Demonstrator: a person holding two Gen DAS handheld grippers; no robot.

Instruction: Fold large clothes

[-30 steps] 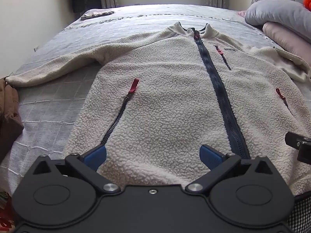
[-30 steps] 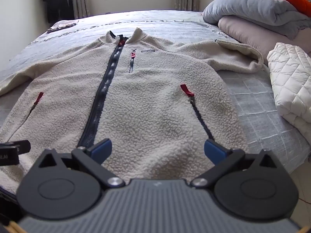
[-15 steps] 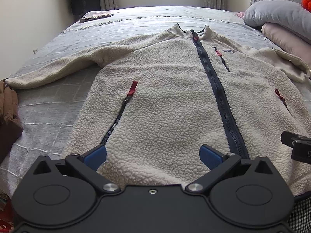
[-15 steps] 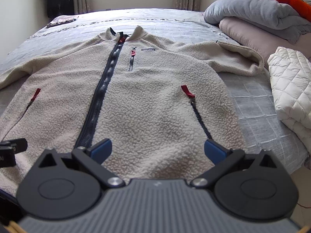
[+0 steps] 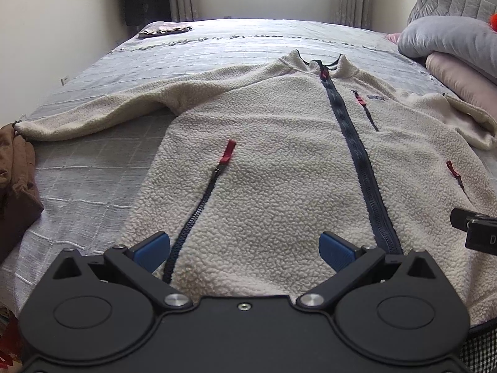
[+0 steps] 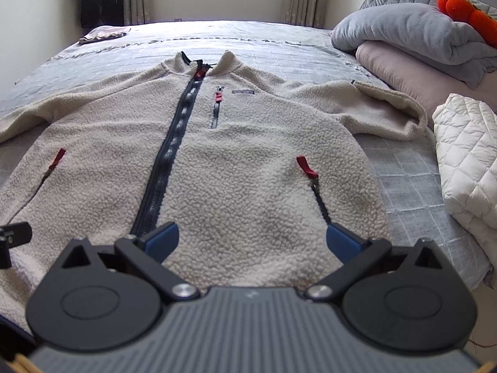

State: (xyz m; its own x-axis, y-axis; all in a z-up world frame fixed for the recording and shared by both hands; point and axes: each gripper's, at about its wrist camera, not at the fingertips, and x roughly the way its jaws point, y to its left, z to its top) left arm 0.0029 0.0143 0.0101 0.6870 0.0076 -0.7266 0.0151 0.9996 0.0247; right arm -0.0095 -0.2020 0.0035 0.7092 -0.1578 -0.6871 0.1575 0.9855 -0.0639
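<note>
On bed (image 5: 93,168), cream fleece jacket (image 5: 279,171) flat

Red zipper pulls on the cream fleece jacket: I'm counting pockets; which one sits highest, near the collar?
The red pull atop the dark centre zipper, right at the collar.

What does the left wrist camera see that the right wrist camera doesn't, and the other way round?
Only the left wrist view shows the brown garment at the bed's left edge and the jacket's left sleeve stretched out to its cuff. Only the right shows the white quilted blanket and orange plush toy. Both show the cream fleece jacket lying flat on the grey bedspread, zipped, and open blue-tipped grippers: left gripper, right gripper.
</note>
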